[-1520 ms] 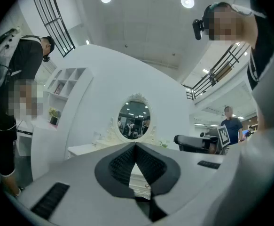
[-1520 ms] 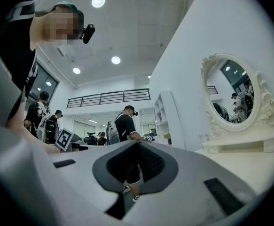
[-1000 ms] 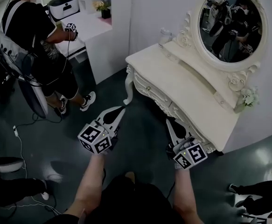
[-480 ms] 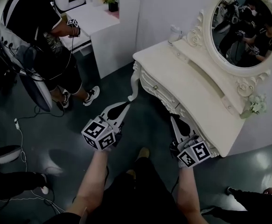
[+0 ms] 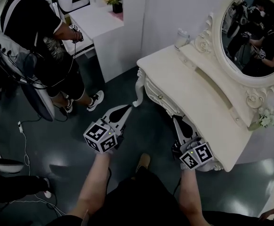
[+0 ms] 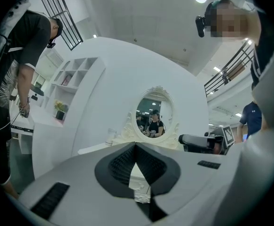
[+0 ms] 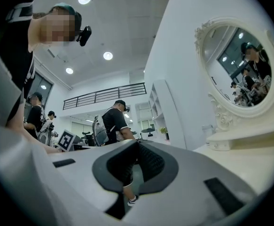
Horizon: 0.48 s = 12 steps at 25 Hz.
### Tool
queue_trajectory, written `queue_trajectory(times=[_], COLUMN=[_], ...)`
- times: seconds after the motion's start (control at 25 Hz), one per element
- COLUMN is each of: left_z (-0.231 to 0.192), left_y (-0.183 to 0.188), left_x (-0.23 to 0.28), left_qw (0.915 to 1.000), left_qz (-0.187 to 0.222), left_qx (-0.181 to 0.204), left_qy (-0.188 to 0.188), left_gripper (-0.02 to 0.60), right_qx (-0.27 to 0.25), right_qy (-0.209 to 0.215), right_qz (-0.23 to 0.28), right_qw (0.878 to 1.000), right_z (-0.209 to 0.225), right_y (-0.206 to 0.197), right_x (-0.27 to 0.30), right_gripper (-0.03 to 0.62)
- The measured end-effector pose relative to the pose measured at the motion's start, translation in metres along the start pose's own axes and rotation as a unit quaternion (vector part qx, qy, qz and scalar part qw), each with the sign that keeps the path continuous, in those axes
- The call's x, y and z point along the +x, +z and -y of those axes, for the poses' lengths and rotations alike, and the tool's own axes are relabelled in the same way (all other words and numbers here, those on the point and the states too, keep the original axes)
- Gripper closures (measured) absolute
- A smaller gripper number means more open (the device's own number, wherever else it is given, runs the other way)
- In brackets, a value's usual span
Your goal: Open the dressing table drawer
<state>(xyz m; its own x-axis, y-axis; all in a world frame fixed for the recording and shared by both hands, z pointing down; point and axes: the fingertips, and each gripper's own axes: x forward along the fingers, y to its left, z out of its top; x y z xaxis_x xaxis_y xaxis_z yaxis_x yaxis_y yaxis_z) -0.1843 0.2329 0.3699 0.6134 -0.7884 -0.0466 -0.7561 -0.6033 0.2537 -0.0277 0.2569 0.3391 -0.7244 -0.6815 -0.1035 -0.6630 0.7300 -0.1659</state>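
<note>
Your left tool (image 5: 125,110) has its jaws pressed together on nothing and points toward the carved corner leg (image 5: 137,89) of the table (image 5: 193,91). Your right tool (image 5: 176,120), also closed and empty, sits just beside the table's front edge. The drawer (image 5: 161,99) lies shut under the tabletop, between the two tools and ahead of them. A standing person (image 5: 38,41) is well apart on the left, by a white counter (image 5: 97,22).

In the left gripper view, the meeting jaw tips frame a bit of carved table front, with the oval mirror (image 6: 154,117) above.

In the right gripper view, the shut jaws face the open room, with a person wearing a backpack (image 7: 109,125) beyond and the tabletop at the right.
</note>
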Motion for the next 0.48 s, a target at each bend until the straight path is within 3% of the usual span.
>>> queue_trajectory(times=[0.48], left_z=[-0.033], left_y=[0.004], left_x=[0.094], left_qw=[0.9998], left_qz=[-0.014], left_qx=[0.008], left_qy=[-0.012], left_gripper=[0.580], right_qx=[0.007], right_qy=[-0.010], right_qz=[-0.006], right_qw=[1.000], right_z=[0.090], right_y=[0.004], right_x=[0.044], right_gripper=[0.589])
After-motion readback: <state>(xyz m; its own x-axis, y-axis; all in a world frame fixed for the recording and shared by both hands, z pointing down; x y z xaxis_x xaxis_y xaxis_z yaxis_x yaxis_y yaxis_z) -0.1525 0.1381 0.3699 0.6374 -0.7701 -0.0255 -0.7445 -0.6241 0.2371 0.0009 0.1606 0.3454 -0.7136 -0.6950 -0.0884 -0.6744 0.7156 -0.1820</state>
